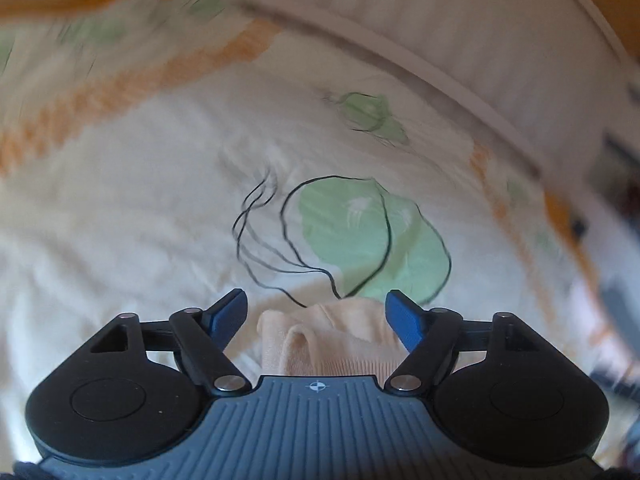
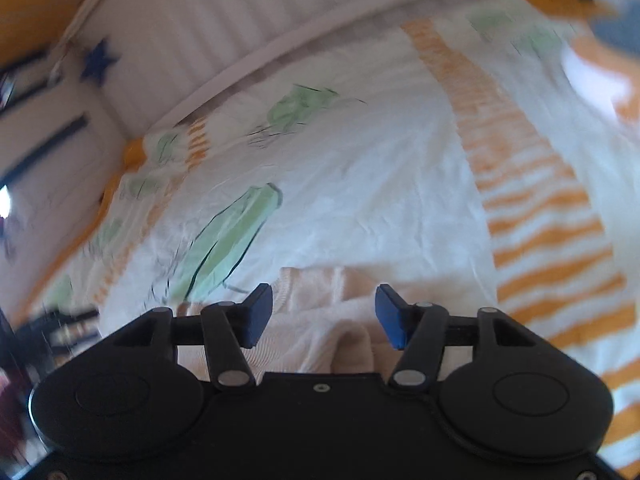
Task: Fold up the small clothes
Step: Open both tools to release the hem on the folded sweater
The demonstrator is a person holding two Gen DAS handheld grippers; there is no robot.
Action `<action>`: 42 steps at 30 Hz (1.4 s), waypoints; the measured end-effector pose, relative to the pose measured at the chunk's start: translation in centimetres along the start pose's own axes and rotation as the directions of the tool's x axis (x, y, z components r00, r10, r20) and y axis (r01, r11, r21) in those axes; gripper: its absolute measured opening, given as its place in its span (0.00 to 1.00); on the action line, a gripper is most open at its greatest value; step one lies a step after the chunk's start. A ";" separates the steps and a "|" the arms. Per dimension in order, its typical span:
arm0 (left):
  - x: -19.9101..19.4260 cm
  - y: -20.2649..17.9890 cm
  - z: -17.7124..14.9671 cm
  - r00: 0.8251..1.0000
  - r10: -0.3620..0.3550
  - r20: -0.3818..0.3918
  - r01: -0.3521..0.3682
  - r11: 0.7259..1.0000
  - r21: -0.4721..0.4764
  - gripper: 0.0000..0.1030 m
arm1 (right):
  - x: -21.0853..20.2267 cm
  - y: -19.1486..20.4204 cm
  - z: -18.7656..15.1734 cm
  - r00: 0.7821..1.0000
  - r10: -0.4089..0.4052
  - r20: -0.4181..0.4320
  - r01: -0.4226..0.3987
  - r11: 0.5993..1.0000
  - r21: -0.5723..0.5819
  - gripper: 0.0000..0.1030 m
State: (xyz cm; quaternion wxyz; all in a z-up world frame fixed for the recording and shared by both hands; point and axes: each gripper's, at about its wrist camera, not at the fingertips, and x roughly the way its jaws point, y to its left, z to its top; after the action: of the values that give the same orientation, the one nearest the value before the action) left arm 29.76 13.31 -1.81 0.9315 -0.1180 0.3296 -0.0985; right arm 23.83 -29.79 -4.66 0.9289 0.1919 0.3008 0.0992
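A small peach-coloured knit garment (image 1: 332,336) lies rumpled on a white bedsheet, close under both grippers. In the left wrist view my left gripper (image 1: 316,316) is open, its blue pads (image 1: 226,316) standing either side of the garment's near fold without holding it. In the right wrist view the same garment (image 2: 320,320) spreads beneath my right gripper (image 2: 324,316), which is also open with its blue pads (image 2: 390,316) apart above the cloth. Most of the garment is hidden behind the gripper bodies. Both views are motion-blurred.
The bedsheet (image 1: 160,200) is white with green leaf prints (image 1: 360,232) and orange stripes (image 2: 540,240). A pale padded bed rail (image 1: 440,40) curves along the far side; it also shows in the right wrist view (image 2: 240,20). Dark furniture (image 2: 40,332) sits at the left edge.
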 end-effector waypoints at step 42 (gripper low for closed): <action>5.4 -6.8 -3.1 0.962 -0.081 -0.259 0.158 0.944 0.290 0.74 | 4.4 5.1 -3.4 0.992 0.027 -0.126 -0.064 0.951 -0.301 0.73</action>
State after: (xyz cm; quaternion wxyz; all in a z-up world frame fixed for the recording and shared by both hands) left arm 31.21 5.00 -5.38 0.8831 0.0218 0.4142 -0.2191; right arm 24.96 -22.85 -7.30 0.9249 0.0469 0.3331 0.1771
